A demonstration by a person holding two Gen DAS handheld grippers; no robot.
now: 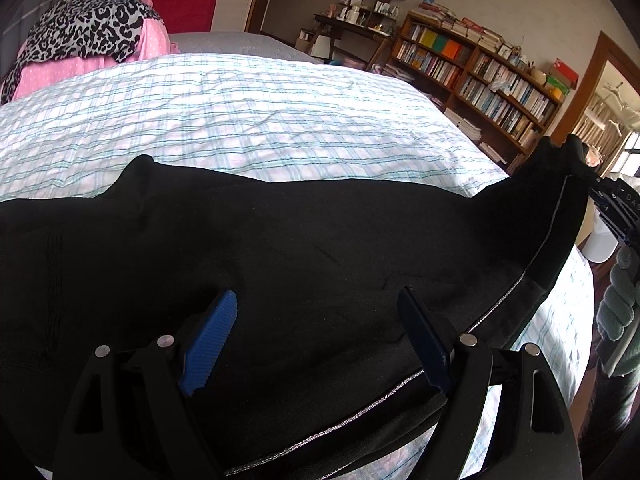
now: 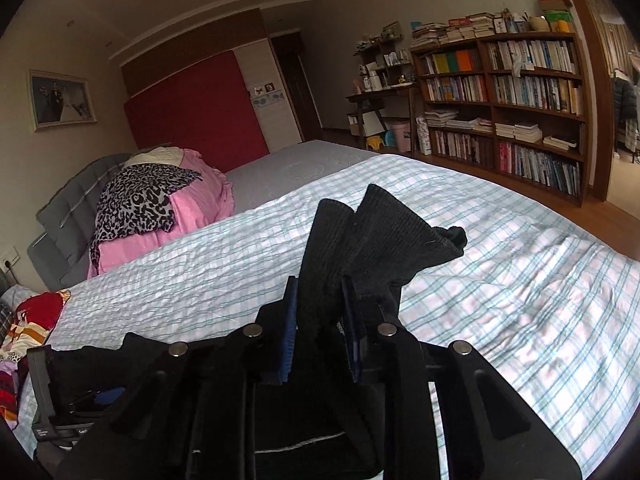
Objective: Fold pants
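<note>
Left claw [image 1: 316,336] is hovering with fingers spread apart above the black pants [image 1: 280,248], gripping nothing; probably waiting to pick a hold along the silver-piped side seam [image 1: 532,264]. Right claw [image 2: 320,336] is pinching a ribbed end of the pants [image 2: 360,236] between its fingers and lifting it off the bed, likely so that end can be carried over for a fold. Rest of the pants is lying spread across the near edge of the checked bedspread [image 1: 260,112]. Beyond: pink bedding [image 2: 200,200] under a leopard-print cloth [image 2: 140,204], then the bookshelf [image 2: 520,100].
</note>
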